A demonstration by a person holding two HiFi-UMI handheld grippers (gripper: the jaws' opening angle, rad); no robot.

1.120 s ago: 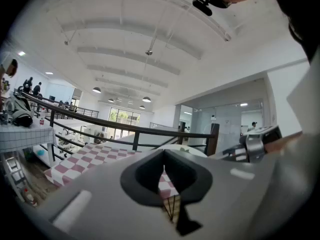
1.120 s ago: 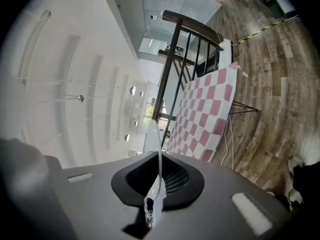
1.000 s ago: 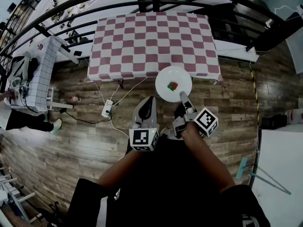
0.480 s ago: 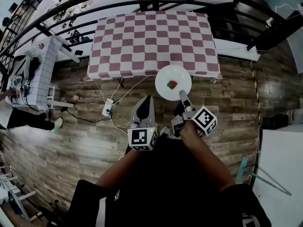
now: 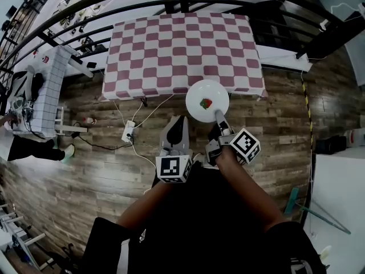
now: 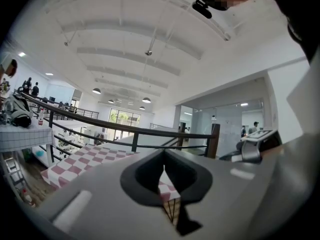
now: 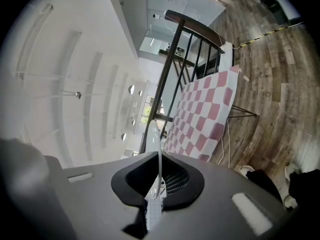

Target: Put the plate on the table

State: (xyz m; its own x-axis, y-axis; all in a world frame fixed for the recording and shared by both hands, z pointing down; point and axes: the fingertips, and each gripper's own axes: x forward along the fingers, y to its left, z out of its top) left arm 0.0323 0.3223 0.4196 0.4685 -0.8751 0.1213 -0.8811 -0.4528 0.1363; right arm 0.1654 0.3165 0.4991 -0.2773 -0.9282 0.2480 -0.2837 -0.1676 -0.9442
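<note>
Right tongs [image 5: 218, 116] are clamped narrow on the near rim of the white plate [image 5: 207, 97]; the right gripper view shows the rim edge-on between the pads [image 7: 159, 149]. Left tongs [image 5: 176, 125] are closed together with nothing in them and hang beside the right ones, clear of the plate.

The plate is carried in the air, roughly level, with a small red and green thing [image 5: 206, 103] on it. From the head view it hangs over the wooden floor [image 5: 85, 176] at the near edge of the table [image 5: 182, 33]. Its far side just overlaps the hem of the checked cloth [image 5: 142, 61]. It is not yet on the table.

Step, as I judge it: transport, with the plate held and the approach almost done.

Next: reach forward until the whole plate is over the cloth, keeping it level so the small thing doesn't slide. Then lower it flat and release the rim.
</note>
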